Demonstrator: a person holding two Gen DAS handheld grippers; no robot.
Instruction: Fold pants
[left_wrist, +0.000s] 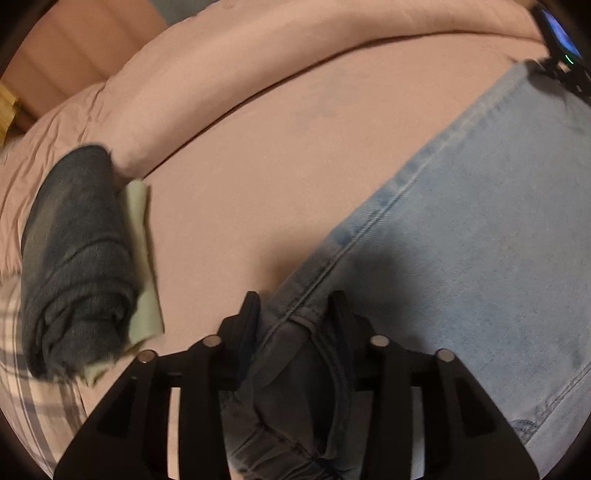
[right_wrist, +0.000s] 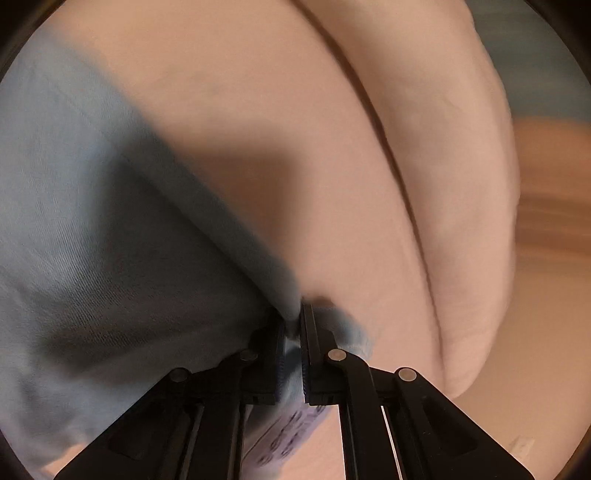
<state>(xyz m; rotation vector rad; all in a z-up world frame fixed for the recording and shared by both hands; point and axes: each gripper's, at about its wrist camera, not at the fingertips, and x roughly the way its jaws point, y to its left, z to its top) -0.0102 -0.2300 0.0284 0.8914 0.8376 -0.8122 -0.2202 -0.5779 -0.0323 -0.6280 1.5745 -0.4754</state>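
Pink bedsheet (left_wrist: 280, 177) carries light-blue denim pants (left_wrist: 480, 240); left claw (left_wrist: 295, 306) and right claw (right_wrist: 293, 317) each clench its edges.

Left wrist view: sits just behind the left gripper (left_wrist: 293, 308), looks steeply down along its fingers, very close to the pants (left_wrist: 480, 229) and the bed (left_wrist: 277, 155).
Right wrist view: sits just behind the right gripper (right_wrist: 293, 325), looks down along its fingers, very close, partly blurred.
Shared part: the same pants (right_wrist: 92, 240) and pink bed (right_wrist: 295, 110); the right gripper (left_wrist: 565, 62) shows at the left view's top right edge.
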